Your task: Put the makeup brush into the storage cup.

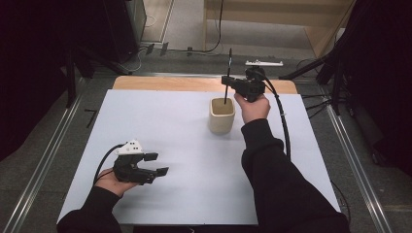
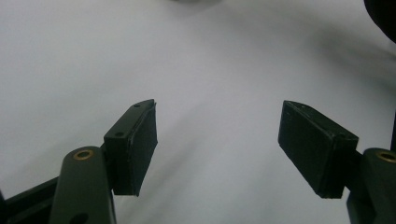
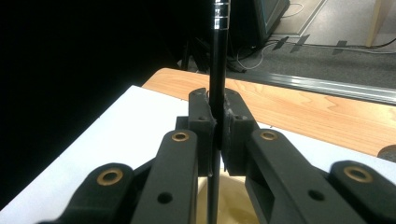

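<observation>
A cream cup [image 1: 222, 115] stands on the white table [image 1: 160, 126] toward the back. My right gripper [image 1: 227, 79] hovers just above and behind it, shut on a thin black pen [image 1: 228, 73] held upright, its lower tip inside the cup's mouth. In the right gripper view the pen [image 3: 218, 56] rises between the two pressed jaws of the right gripper [image 3: 215, 109], with the cup's pale rim [image 3: 233, 196] below. My left gripper [image 1: 159, 164] rests low at the front left, jaws wide apart, empty. Its fingers [image 2: 133, 144] frame bare white table [image 2: 219, 93].
A wooden strip [image 1: 145, 83] runs along the table's far edge. Metal rails [image 1: 43, 160] flank both sides. Dark stands and cables [image 1: 311, 68] sit on the floor beyond. The right gripper's cable [image 1: 284, 126] trails down beside the forearm.
</observation>
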The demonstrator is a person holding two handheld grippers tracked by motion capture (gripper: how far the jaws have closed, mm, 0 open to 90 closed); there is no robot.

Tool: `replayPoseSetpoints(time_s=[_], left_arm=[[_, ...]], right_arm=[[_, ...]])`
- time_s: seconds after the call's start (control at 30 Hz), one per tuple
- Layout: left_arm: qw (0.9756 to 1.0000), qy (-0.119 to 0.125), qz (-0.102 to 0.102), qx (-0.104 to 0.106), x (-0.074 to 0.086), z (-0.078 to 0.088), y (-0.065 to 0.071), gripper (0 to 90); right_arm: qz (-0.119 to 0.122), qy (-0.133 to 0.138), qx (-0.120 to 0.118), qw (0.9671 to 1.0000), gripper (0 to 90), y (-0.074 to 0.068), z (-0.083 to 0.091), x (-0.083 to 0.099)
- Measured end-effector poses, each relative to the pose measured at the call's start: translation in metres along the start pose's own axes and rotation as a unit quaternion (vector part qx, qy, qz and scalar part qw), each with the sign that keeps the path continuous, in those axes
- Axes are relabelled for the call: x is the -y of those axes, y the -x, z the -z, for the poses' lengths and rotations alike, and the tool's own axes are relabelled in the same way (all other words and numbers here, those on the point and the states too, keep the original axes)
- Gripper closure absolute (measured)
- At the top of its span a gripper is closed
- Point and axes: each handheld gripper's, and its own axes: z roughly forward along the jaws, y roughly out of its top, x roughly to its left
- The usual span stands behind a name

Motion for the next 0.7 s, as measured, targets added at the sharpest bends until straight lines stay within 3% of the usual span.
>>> replayPoseSetpoints(time_s=[0.7], left_arm=[[1.0,-0.001,0.001,0.003,0.0,-0.001,0.001,29.0]], right_arm=[[0.004,-0.018,0.003,0.9998,85.9,0.003,-0.009,0.02]])
